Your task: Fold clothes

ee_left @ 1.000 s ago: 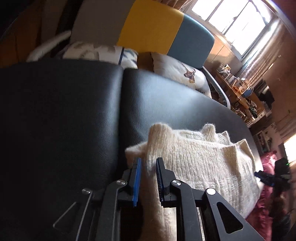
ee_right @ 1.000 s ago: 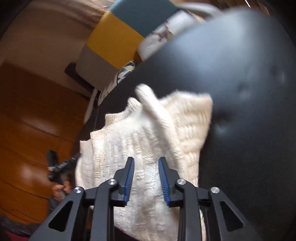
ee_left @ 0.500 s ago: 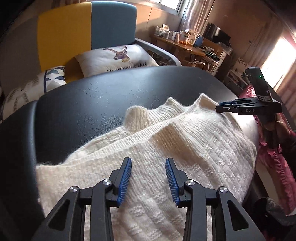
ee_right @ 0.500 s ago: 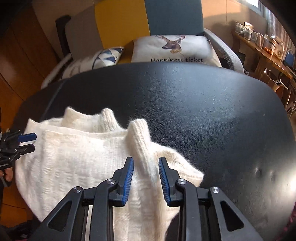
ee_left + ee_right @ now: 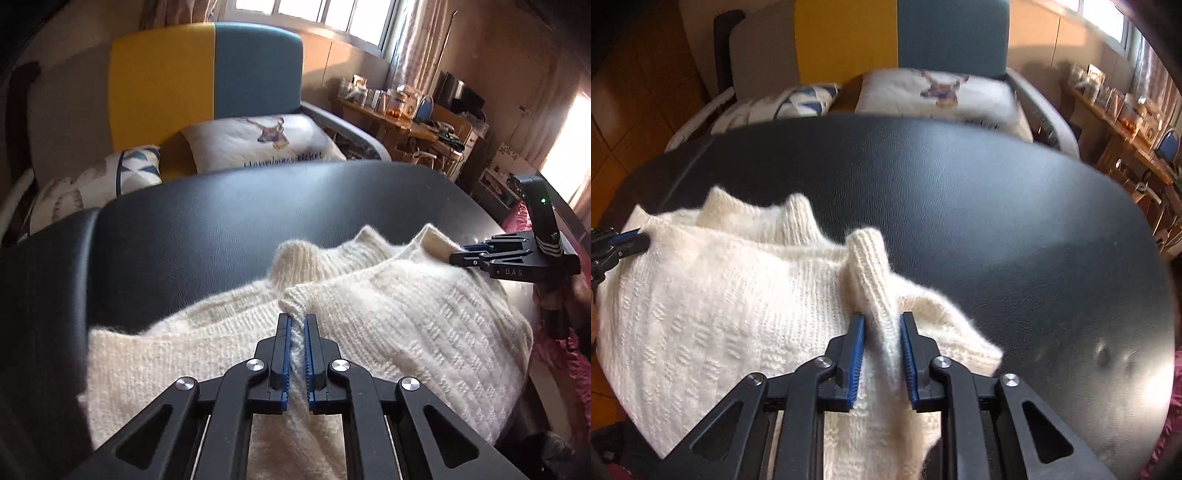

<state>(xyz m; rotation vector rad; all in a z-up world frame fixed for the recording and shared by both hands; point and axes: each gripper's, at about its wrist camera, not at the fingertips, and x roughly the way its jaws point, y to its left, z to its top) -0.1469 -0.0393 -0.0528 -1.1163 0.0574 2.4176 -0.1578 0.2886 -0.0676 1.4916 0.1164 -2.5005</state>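
- Pinching the sweater [image 5: 388, 325] with our left gripper [image 5: 297, 325], we have its blue pads nearly together on a thin ridge of cream knit
- Our right gripper [image 5: 882, 325] grips a thicker ribbed fold of the same sweater [image 5: 713, 295], with the pads pressed against the knit on both sides
- That ribbed fold stands up between the right fingers [image 5: 856, 350] and leans away from the camera
- We see the sweater lying bunched on the black table [image 5: 221, 221], at the near edge, with part of it hanging over that edge
- In the right wrist view the table [image 5: 997, 206] is bare to the right of the sweater
- In the left wrist view our right gripper [image 5: 458, 254] shows from the side at the sweater's far right corner, touching the knit; a green light glows on its body
- In the right wrist view the tip of our left gripper [image 5: 641, 240] meets the sweater's left edge
- Beyond the table stands a sofa [image 5: 207, 77] with a yellow and teal back
- On it lie a deer pillow [image 5: 258, 144] and, to its left, a pillow [image 5: 136, 166] with blue triangles
- A cluttered desk [image 5: 406, 118] sits by the bright window [image 5: 325, 14] at the far right
- Pink fabric [image 5: 557, 362] shows at the right edge of the left wrist view; we cannot tell what it is
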